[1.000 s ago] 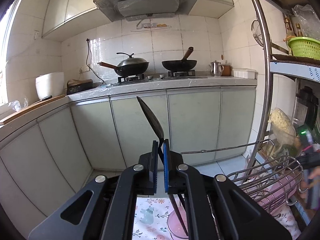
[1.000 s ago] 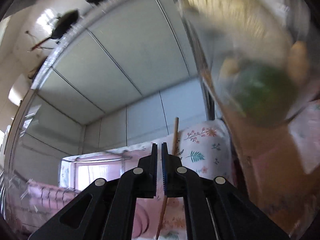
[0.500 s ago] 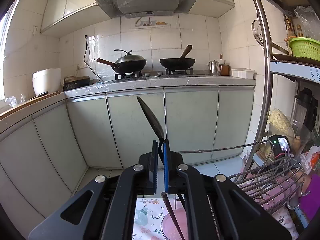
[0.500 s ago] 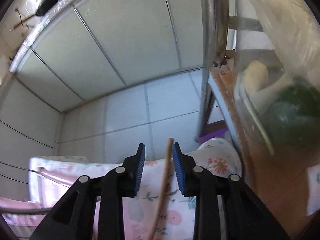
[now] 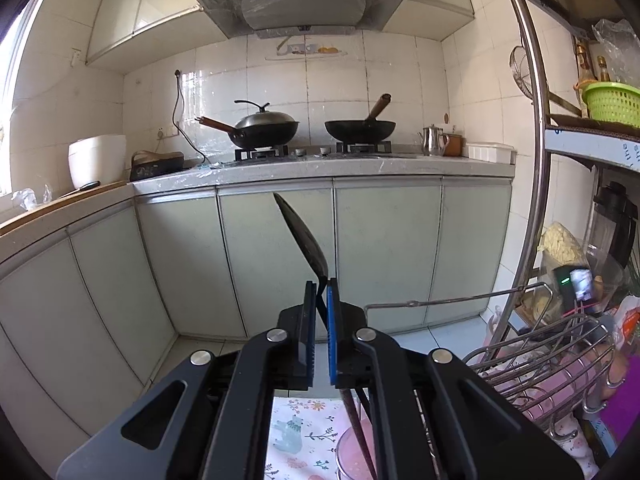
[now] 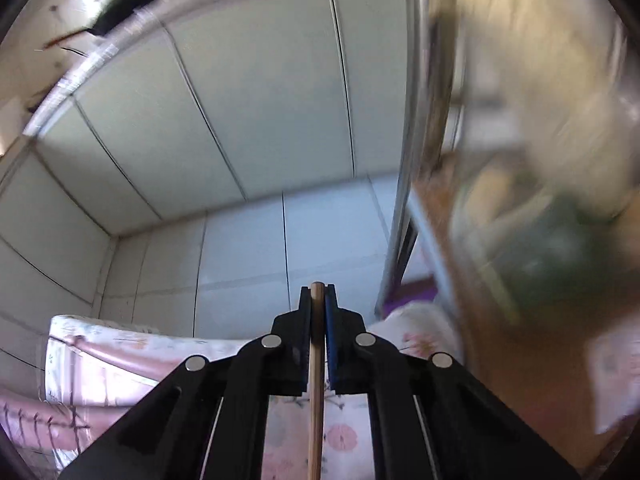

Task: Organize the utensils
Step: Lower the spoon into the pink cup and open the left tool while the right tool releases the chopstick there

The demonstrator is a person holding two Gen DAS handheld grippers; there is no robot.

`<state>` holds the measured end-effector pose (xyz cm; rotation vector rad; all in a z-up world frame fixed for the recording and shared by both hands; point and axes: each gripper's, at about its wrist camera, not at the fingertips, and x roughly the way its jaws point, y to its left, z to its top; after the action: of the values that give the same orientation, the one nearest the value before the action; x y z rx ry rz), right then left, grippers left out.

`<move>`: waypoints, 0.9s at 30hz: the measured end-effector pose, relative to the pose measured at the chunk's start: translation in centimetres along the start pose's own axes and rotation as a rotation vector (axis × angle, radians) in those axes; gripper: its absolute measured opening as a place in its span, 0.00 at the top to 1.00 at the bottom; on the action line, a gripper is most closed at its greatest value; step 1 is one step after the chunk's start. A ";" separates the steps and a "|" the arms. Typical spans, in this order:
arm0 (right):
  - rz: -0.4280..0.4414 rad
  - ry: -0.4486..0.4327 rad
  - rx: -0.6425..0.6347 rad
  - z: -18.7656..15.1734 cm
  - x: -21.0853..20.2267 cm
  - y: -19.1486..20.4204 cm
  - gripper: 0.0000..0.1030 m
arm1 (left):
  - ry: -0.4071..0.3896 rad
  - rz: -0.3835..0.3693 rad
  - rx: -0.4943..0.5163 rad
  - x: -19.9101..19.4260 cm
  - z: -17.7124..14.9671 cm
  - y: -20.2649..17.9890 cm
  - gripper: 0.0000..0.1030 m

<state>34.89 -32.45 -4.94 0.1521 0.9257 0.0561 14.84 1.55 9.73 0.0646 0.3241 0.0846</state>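
Observation:
My left gripper [image 5: 319,286] is shut on a black spoon [image 5: 304,236]. The spoon's bowl points up and to the left, and its dark handle runs down past the pads toward a pink cup [image 5: 356,448]. In the right wrist view my right gripper [image 6: 318,292] points down over a floral cloth [image 6: 348,432]. Its jaws are closing tight on a wooden chopstick [image 6: 316,380], whose tip shows just above the pads while the rest runs down between the fingers. The right side of that view is blurred.
A wire dish rack [image 5: 552,360] stands at the lower right beside a metal shelf post [image 5: 536,160]. Grey-green cabinets [image 5: 384,248] carry a counter with two woks [image 5: 360,128]. A clear container with food [image 6: 540,220] sits close on the right.
My right gripper opened around the wooden chopstick, then shut on it, while its view swung across the shelf. The left gripper still holds the black spoon in about the same place.

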 end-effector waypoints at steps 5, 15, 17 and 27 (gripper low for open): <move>0.000 -0.257 -0.039 0.0 -9.9 0.9 0.95 | -0.028 0.013 -0.016 -1.5 0.4 0.6 0.96; 0.114 -0.755 0.011 -0.8 -29.5 1.2 0.94 | -0.076 0.057 0.011 -3.0 0.6 0.7 0.96; 0.154 -0.836 0.027 -1.4 -31.5 1.5 0.94 | -0.078 0.061 0.024 -2.9 0.3 0.5 0.96; 0.159 -0.960 0.056 -2.9 -29.2 3.8 0.94 | -0.064 0.044 0.094 -1.3 -1.6 -0.7 0.96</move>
<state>15.11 -31.70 17.11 0.2716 -0.0445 0.0926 13.15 0.83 8.54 0.1676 0.2630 0.1108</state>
